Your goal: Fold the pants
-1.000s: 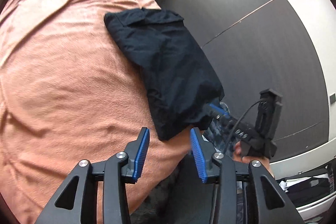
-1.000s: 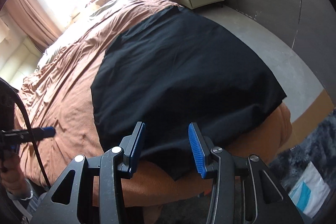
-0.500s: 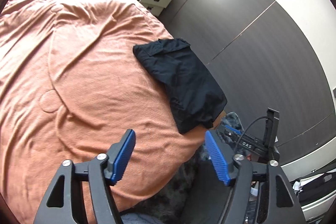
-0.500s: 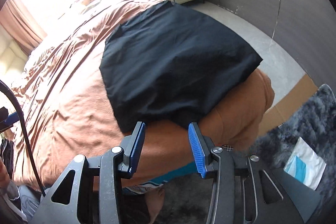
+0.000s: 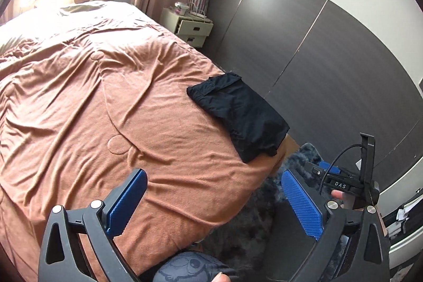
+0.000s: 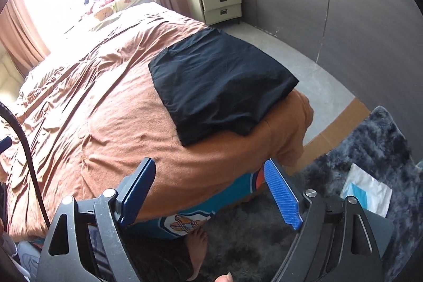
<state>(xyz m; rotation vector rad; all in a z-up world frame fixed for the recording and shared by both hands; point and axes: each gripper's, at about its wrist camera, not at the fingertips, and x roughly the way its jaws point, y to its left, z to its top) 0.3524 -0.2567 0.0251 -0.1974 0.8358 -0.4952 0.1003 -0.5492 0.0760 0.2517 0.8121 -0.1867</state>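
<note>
Black cloth, folded into a compact rectangle: from the left wrist camera I see the pants (image 5: 238, 115) at about two o'clock, lying on the rust-brown bedspread (image 5: 105, 110) near the bed's corner, one short end just reaching the edge. My left tongs (image 5: 214, 202) are opening, blue pads wide, with nothing between them; they hang well short of the pants, above the near edge of the bed. The right tongs (image 5: 327, 171) show at four o'clock, beyond the bed's corner.

From the right wrist camera the pants (image 6: 219, 86) sit at twelve o'clock, flat with fairly square edges, the near corner slightly draped over the bed's rounded shoulder. My right tongs (image 6: 211, 194) are opening too, empty, apart from the cloth.

I judge the fold finished and this the release. To do it well I would keep both tongs clear of the fabric so no pad snags a layer, and leave the stack alone unless that draped corner starts to slip.
</note>
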